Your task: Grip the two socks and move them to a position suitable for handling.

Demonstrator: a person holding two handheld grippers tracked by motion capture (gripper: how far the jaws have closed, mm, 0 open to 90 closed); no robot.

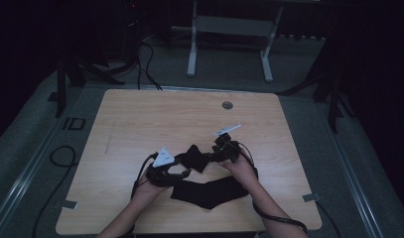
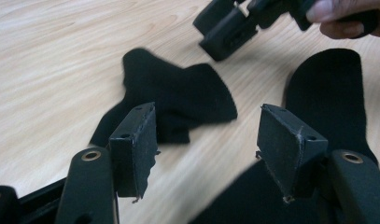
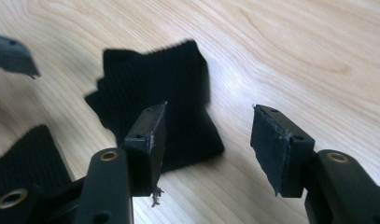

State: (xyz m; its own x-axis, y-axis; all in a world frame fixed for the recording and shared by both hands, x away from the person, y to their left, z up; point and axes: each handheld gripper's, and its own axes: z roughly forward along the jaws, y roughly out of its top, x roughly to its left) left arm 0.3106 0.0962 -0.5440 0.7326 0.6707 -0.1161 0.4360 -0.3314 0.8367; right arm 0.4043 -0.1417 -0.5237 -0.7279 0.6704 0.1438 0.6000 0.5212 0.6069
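A small crumpled black sock (image 1: 194, 157) lies on the wooden table (image 1: 140, 124) between my two grippers. A second, longer black sock (image 1: 209, 192) lies flat just nearer the front edge. My left gripper (image 1: 182, 173) is to the left of the crumpled sock, and its jaws (image 2: 208, 116) stand open over bare wood with that sock (image 2: 178, 100) beyond them. My right gripper (image 1: 212, 156) is at the sock's right side. It is open too (image 3: 208, 116), and its left fingertip (image 3: 152, 135) is over the sock's edge (image 3: 159, 93). Neither gripper holds anything.
The longer sock (image 2: 332, 98) also runs along the right of the left gripper view. A round cable hole (image 1: 227, 105) sits near the table's far edge. Cables (image 1: 60, 153) lie on the floor to the left, and a white table frame (image 1: 192, 49) stands behind.
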